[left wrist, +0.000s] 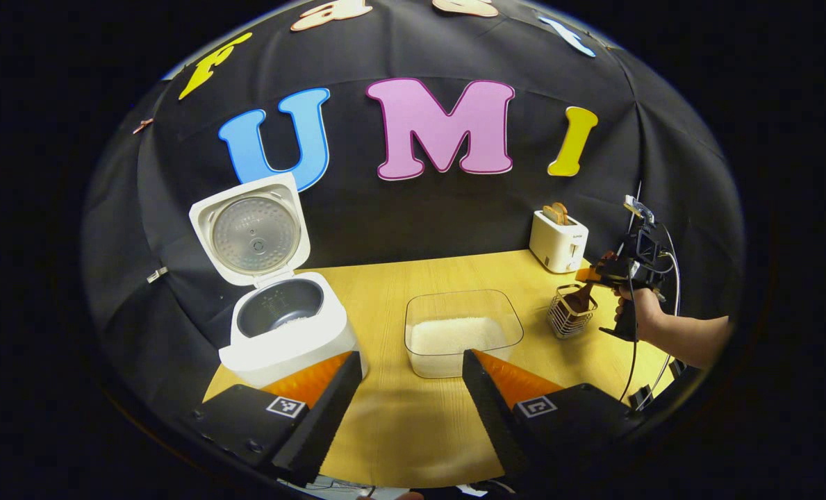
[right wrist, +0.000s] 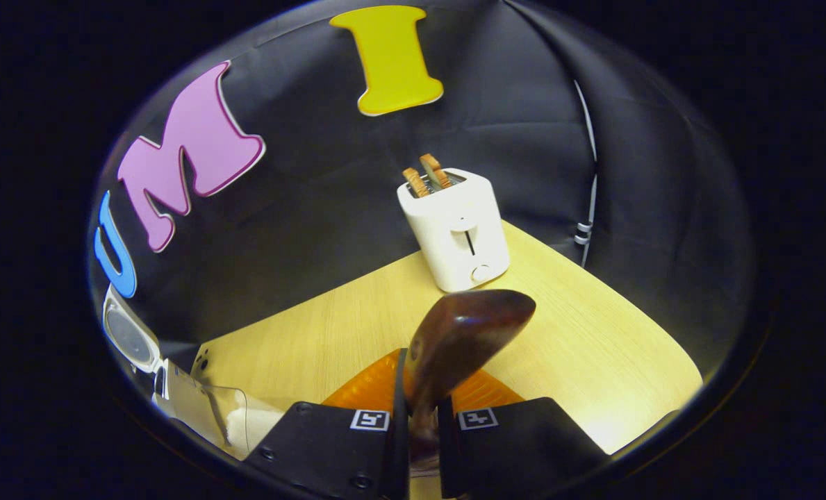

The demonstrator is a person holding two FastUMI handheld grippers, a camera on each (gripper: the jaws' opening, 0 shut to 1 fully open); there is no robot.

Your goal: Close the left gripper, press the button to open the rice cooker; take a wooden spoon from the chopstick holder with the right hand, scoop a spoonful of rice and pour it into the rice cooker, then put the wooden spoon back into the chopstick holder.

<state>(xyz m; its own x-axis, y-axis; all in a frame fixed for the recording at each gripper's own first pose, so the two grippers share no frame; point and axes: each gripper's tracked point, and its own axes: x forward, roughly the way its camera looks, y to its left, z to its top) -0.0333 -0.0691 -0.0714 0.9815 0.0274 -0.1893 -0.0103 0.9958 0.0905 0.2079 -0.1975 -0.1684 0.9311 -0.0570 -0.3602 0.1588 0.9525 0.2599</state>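
The right tool [right wrist: 423, 417] is clamped on the spoon [right wrist: 465, 333], bowl end pointing forward toward the toaster [right wrist: 458, 232] at 12 o'clock. In the left gripper view that tool [left wrist: 588, 276] hovers just above the holder [left wrist: 570, 310] at 3 o'clock. The left tool [left wrist: 413, 389] is wide open and empty, with the rice tub [left wrist: 463, 332] at 12 o'clock on the table [left wrist: 399, 430]. The cooker [left wrist: 284, 312], at 10 o'clock, stands open. Judging by the rice inside the pot, scooping looks done; only dropping the spoon into the holder remains.
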